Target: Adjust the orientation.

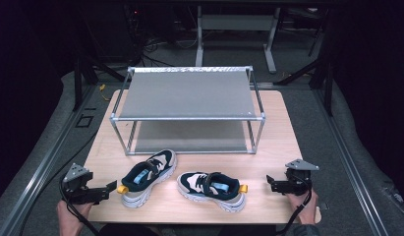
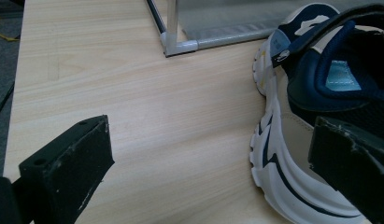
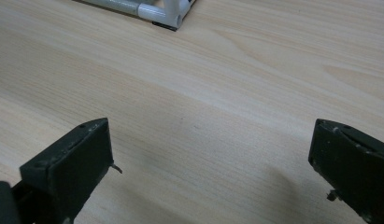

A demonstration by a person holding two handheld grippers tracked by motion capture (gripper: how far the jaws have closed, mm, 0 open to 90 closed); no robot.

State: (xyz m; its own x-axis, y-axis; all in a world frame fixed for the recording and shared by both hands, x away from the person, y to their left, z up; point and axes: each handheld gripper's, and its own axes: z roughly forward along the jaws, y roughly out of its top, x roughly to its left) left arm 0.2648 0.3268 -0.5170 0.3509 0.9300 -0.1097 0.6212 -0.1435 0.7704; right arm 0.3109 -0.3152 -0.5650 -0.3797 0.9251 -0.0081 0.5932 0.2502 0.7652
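Work in hand appears to be stowing a pair of sneakers on the two-tier shoe rack (image 1: pixel 187 93); by the present layout it has not begun. The left shoe (image 1: pixel 146 176) and the right shoe (image 1: pixel 213 189) both lie on the wooden table (image 1: pixel 283 147) in front of the rack, apart from each other and apart from its frame, each with a yellow heel tab. Rack contents: upper shelf bare, and nothing can be made out on the lower shelf either — neither tier holds a shoe. Left gripper (image 1: pixel 111 187) sits at the near left corner of the table, jaws spread wide and gripping nothing; in the left gripper view the white sole of the left shoe (image 2: pixel 292 140) lies just beside one jaw, though contact cannot be confirmed. Right gripper (image 1: pixel 270 182) rests at the near right edge, jaws likewise spread and empty — bare tabletop (image 3: pixel 203 93) lies between them in the right gripper view, with a rack foot (image 3: pixel 164 11) farther ahead. Outstanding, in my judgement: grasp each shoe, lift it, set it on a shelf.
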